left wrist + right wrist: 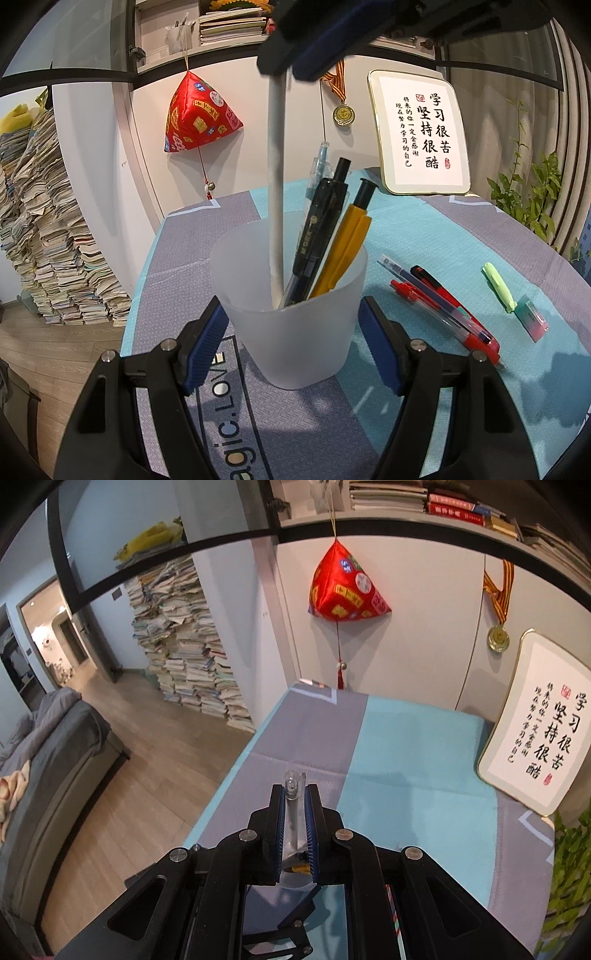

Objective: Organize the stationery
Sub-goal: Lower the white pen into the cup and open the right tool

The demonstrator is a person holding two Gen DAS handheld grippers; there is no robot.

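A frosted plastic cup (295,350) stands on the blue and grey tablecloth (424,229). My left gripper (291,306) is shut on it, one blue pad against each side. In the cup lean a black pen (321,229), a yellow pen (343,251) and a clear blue pen (319,162). From above, my right gripper (291,70) holds a white pen (275,184) upright, its lower end inside the cup. In the right wrist view the same gripper (295,790) is shut on that pen (291,805), whose clear top sticks out past the fingertips.
Right of the cup lie several red and clear pens (443,306), a green highlighter (498,286) and an eraser (533,319). A framed calligraphy board (421,133) leans at the back wall, with a plant (528,195) at the right. The table's left edge drops to the floor.
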